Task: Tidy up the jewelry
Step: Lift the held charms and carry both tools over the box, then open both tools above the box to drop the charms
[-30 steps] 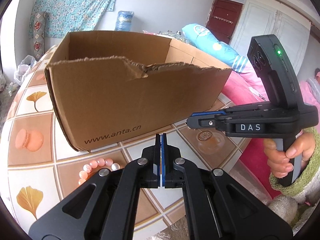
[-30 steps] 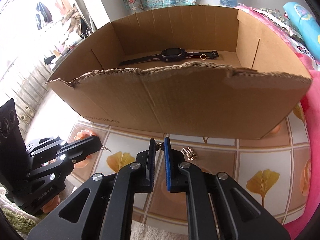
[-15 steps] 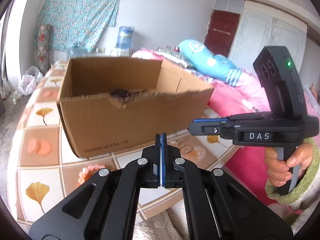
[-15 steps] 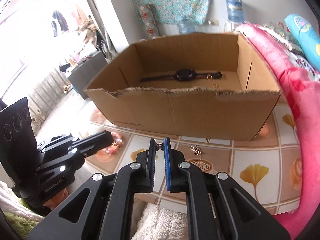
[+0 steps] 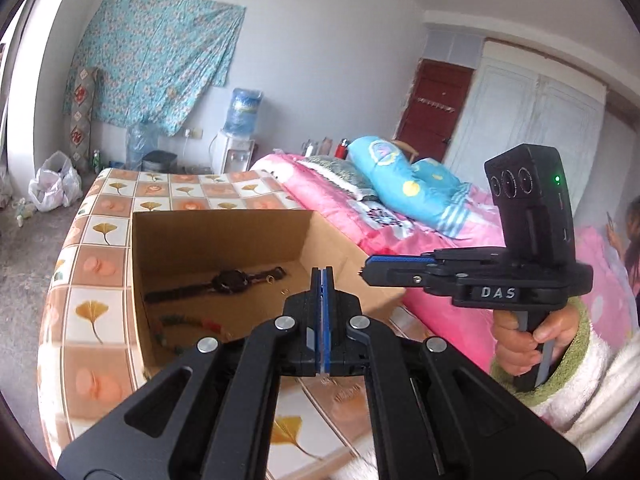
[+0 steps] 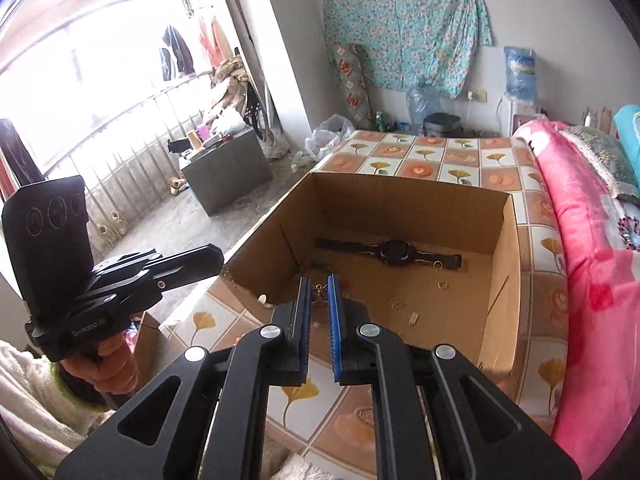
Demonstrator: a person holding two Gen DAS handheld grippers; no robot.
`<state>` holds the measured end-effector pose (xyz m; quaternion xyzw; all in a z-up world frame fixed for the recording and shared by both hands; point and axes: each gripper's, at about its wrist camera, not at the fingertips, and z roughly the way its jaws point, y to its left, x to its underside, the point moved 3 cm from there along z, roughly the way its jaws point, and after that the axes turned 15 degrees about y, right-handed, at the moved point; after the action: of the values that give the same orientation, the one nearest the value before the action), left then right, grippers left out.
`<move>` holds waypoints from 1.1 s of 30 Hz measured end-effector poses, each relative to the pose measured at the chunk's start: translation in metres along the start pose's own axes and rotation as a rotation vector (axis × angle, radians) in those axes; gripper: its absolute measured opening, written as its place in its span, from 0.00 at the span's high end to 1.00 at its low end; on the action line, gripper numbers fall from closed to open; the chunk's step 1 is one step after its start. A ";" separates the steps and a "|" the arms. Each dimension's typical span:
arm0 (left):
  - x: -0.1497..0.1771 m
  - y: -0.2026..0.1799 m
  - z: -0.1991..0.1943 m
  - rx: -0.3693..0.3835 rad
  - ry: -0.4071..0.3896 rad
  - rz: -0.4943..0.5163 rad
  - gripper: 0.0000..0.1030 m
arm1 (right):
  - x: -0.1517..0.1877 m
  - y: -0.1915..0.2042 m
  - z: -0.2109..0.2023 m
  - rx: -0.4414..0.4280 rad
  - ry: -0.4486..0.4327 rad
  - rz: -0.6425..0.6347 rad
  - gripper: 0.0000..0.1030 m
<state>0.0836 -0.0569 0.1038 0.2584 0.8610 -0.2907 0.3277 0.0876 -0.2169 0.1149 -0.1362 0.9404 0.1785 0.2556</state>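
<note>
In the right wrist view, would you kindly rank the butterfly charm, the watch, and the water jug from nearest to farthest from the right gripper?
1. Butterfly charm: pinched between the pads of the right gripper.
2. Watch: lying flat on the floor of the cardboard box, toward its back wall.
3. Water jug: against the far wall, upper right.

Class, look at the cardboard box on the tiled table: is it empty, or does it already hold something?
Not empty. The open-topped cardboard box holds a black watch lying flat on its floor, small gold rings and a beaded string.
</note>
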 end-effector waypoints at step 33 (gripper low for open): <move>-0.059 0.072 0.119 -0.156 0.349 -0.171 0.74 | -0.077 -0.090 0.099 0.095 0.334 0.135 0.91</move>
<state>0.2173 -0.1015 0.0492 0.2045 0.9434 -0.2009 0.1667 0.2255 -0.2456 0.0518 -0.0885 0.9841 0.1254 0.0895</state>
